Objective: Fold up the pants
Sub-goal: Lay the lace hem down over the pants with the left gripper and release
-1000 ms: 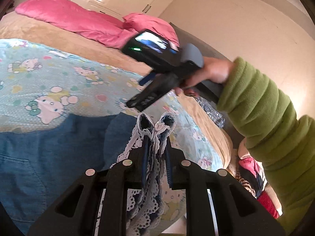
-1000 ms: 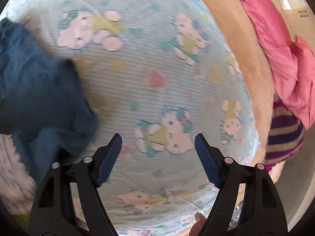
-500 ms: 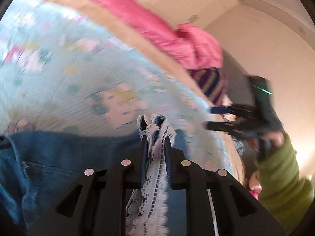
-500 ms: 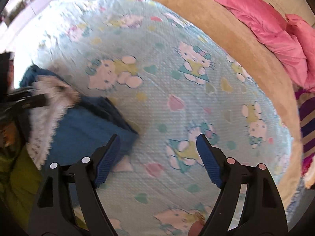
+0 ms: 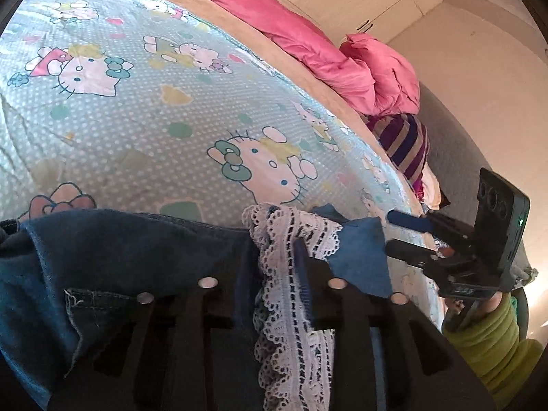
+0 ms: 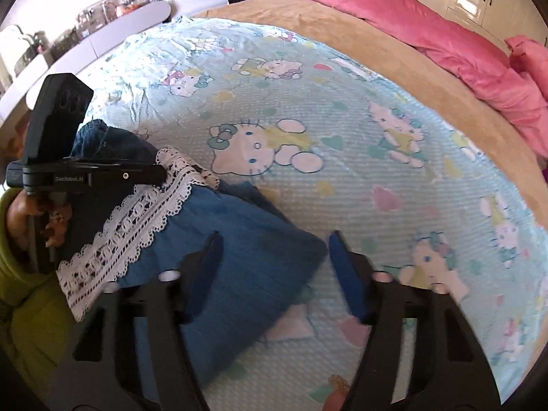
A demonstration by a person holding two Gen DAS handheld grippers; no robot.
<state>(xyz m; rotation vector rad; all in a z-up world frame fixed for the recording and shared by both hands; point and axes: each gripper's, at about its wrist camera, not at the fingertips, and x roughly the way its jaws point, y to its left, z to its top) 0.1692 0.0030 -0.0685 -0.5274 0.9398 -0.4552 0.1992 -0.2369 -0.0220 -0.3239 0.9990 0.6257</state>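
Left side first: dark blue denim pants with a white lace-trimmed hem (image 5: 291,274) lying on the pale blue cartoon-cat bedsheet (image 5: 137,109), bulk of the denim bunched toward the near left edge. Left gripper (image 5: 279,257) right at that lace hem, jaws just been opening, lace draped between them and over the right finger; looks more like a loosening hold than a firm pinch, hard to call for sure. Moving right: a blue corner of the pant leg (image 6: 260,267) spread flat on the sheet, right gripper (image 6: 274,260) hanging over it, jaws just been closing, spread partway with the corner between the pads but not pressed. Looks like the hem-laying step of a fold. Next up, probably: clamp that corner, then pull it flat and square with the lace edge. Pink duvet (image 6: 445,44) well apart at the far right.
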